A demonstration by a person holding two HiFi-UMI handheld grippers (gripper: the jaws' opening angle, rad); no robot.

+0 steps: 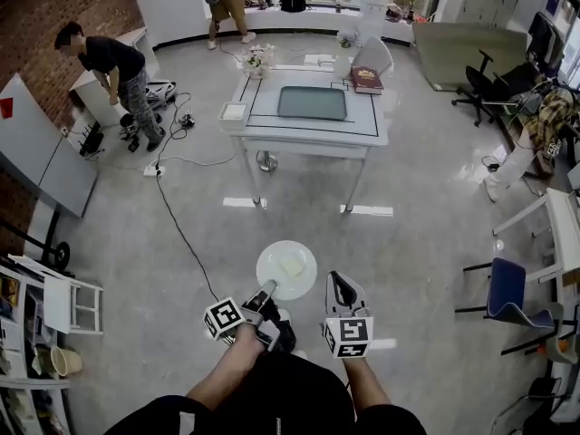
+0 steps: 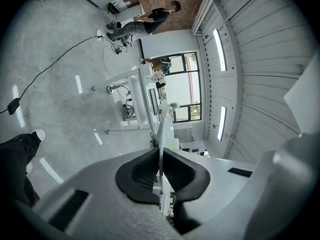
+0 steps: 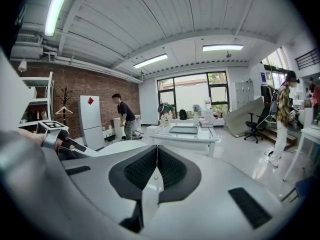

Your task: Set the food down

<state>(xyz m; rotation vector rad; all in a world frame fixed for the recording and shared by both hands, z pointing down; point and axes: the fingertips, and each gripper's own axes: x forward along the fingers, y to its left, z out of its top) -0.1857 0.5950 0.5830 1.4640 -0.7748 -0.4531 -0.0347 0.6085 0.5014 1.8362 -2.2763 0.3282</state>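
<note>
Your left gripper [image 1: 268,290]: closest to you, well short of the white table [image 1: 313,132]. Its jaws are clamped on the near rim of a plate [image 1: 286,270], which the left gripper view shows edge-on as a thin white line between them.
Your right gripper [image 1: 340,285]: just beside the left one, as far from the table. Its jaws are pressed together with nothing between them.
The plate: white and round, held out over the grey floor [image 1: 435,198] on your side of the table, well apart from it.
The food [image 1: 292,267]: a pale, flat piece lying near the middle of the plate, so not on the table.
The table: straight ahead of you, beyond the plate.
On the table: a dark tray [image 1: 313,102] in the middle, a book [image 1: 366,80] at the far right corner, flowers [image 1: 257,60] at the far left corner.
Left of the table: a person in a black top [image 1: 113,62], bent forward.
</note>
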